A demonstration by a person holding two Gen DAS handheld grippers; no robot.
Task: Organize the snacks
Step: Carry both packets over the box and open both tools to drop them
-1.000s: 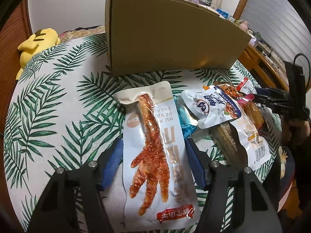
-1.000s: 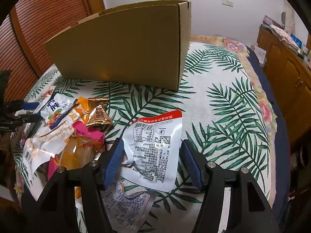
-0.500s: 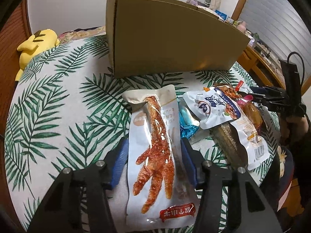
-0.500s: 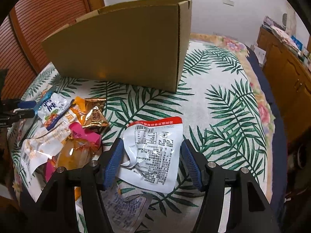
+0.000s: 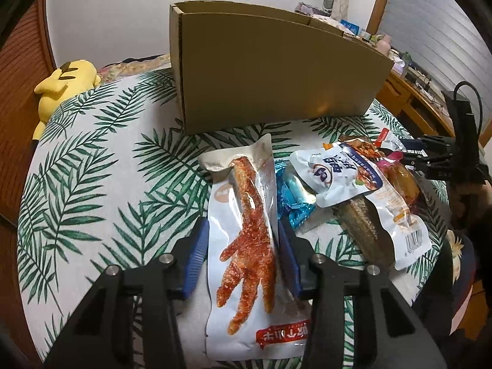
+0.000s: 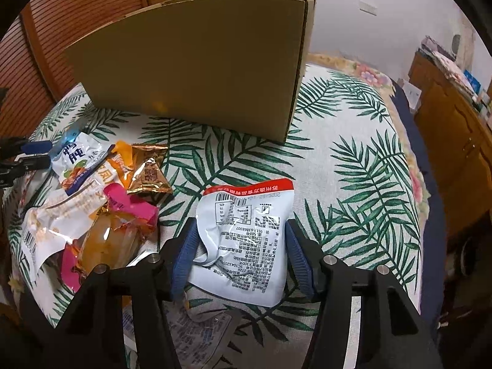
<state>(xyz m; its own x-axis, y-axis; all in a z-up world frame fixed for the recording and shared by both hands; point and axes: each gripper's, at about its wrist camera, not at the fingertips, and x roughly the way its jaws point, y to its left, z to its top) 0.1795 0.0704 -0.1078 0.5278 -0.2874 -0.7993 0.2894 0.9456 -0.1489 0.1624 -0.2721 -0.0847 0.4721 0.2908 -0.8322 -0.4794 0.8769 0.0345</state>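
Observation:
My left gripper (image 5: 243, 252) is shut on a long white chicken-foot snack pack (image 5: 249, 246), its blue pads pressing both sides. My right gripper (image 6: 243, 252) has closed on a white pouch with a red top and printed label (image 6: 246, 240), the pads touching its edges. A tall cardboard box (image 5: 270, 70) stands behind the snacks; it also shows in the right wrist view (image 6: 196, 61). A pile of loose snacks lies between the grippers: a white and blue pouch (image 5: 344, 175), blue foil candies (image 5: 292, 196), a gold packet (image 6: 150, 172), a pink and orange pack (image 6: 117, 230).
The palm-leaf tablecloth (image 5: 92, 184) covers a round table. A yellow plush toy (image 5: 61, 83) lies at its far left edge. A wooden cabinet (image 6: 455, 141) stands to the right, a slatted wooden door (image 6: 77, 15) behind on the left.
Both grippers have closed inward: the left pads now press the chicken-foot pack, the right pads now touch the white pouch. Both have moved slightly forward toward the box.

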